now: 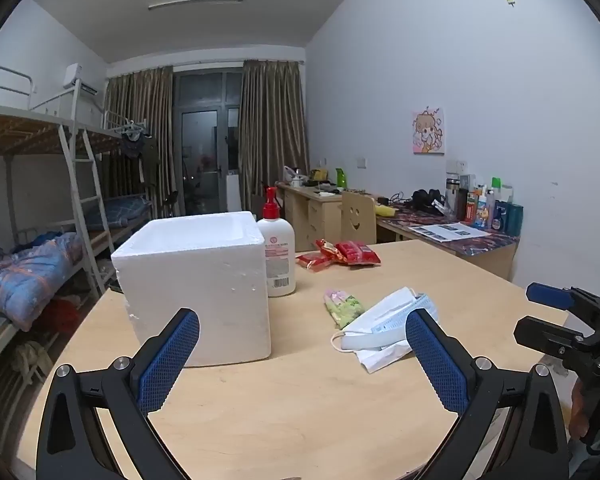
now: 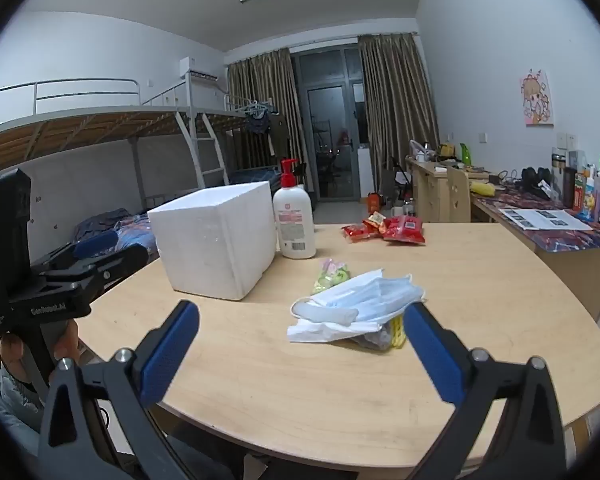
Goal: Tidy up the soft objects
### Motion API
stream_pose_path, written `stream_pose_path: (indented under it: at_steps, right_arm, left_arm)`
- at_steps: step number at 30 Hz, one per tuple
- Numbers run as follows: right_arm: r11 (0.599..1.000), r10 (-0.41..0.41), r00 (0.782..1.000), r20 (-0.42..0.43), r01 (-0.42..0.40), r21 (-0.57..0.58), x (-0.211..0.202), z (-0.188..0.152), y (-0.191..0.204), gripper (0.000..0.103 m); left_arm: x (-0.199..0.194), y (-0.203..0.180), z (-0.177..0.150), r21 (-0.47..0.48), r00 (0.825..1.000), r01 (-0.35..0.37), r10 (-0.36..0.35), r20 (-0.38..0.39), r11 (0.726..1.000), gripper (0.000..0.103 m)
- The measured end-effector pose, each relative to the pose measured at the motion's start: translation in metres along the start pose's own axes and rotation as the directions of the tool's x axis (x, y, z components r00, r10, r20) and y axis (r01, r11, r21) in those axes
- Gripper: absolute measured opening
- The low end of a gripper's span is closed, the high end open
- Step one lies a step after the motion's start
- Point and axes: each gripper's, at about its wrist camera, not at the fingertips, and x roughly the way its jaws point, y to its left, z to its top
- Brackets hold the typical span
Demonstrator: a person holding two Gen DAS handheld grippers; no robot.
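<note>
Both grippers, the left gripper (image 1: 302, 334) and the right gripper (image 2: 301, 330), stood with jaws wide apart and empty over the table (image 2: 340, 380). The loose pile of face masks (image 2: 364, 300) lay at frame centre, right of the foam box (image 2: 216, 236). A pinch on that heap risked lifting one slippery layer while the rest slid off, or dragging along the green packet (image 2: 330, 274) touching its far edge.

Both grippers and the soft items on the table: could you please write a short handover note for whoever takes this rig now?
Left gripper: open, empty, hovering near the white foam box.
Right gripper: open, empty, facing the pile of pale blue face masks on a white plastic bag.
Elsewhere on the round wooden table: a green-and-pink soft packet behind the masks, red snack packets farther back, a white pump bottle with a red top beside the box.
Done: nothing moved, as far as I can see.
Left: all the soft items, probably into the box.
</note>
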Motion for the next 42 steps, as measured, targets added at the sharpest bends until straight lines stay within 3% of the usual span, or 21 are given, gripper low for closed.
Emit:
stream_pose_path:
  at_steps: [6, 28, 42]
  right_arm:
    - [1.0, 0.005, 1.0, 0.016, -0.005, 0.01, -0.001, 0.0, 0.001, 0.103]
    - [1.0, 0.008, 1.0, 0.016, -0.008, 0.014, -0.003, 0.001, -0.002, 0.103]
    - [1.0, 0.006, 1.0, 0.019, -0.006, 0.015, -0.003, 0.001, -0.002, 0.103]
  left_arm:
    - [0.003, -0.003, 0.001, 0.032, 1.0, -0.008, 0.009, -0.023, 0.999, 0.103]
    - [0.011, 0.01, -0.001, -0.057, 0.999, -0.002, 0.0, -0.043, 0.998, 0.103]
    - [0.008, 0.013, 0.001, -0.058, 0.999, -0.039, 0.037, -0.028, 0.998, 0.103]
